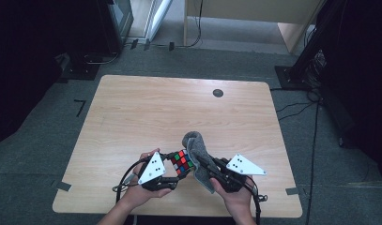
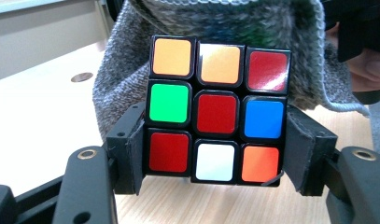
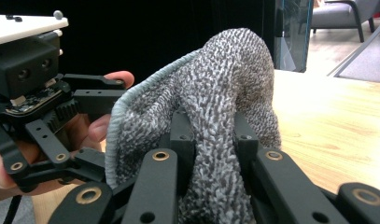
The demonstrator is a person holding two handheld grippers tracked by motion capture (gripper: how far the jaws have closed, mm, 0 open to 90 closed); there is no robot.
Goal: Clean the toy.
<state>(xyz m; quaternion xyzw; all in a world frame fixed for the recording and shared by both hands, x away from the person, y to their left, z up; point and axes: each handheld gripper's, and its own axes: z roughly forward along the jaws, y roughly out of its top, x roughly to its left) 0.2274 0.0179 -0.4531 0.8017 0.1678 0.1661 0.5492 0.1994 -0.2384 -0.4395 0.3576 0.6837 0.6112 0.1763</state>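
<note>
A scrambled puzzle cube [image 1: 181, 162] with black edges and coloured stickers is clamped between the jaws of my left gripper [image 1: 178, 165] just above the table's near edge. In the left gripper view the cube [image 2: 218, 111] faces the camera, a pad pressed on each side of it by my left gripper [image 2: 214, 156]. My right gripper [image 1: 203, 165] is shut on a grey knitted cloth [image 1: 198, 152] that stands up against the cube's right side. In the right gripper view the cloth [image 3: 211, 107] bunches up between the jaws of my right gripper [image 3: 210, 135], and the other gripper sits behind it on the left.
The light wooden table [image 1: 156, 112] has a small dark round grommet [image 1: 217, 93] near its far edge. Dark equipment stands and cables line the floor around it. A wooden cabinet stands beyond the far side.
</note>
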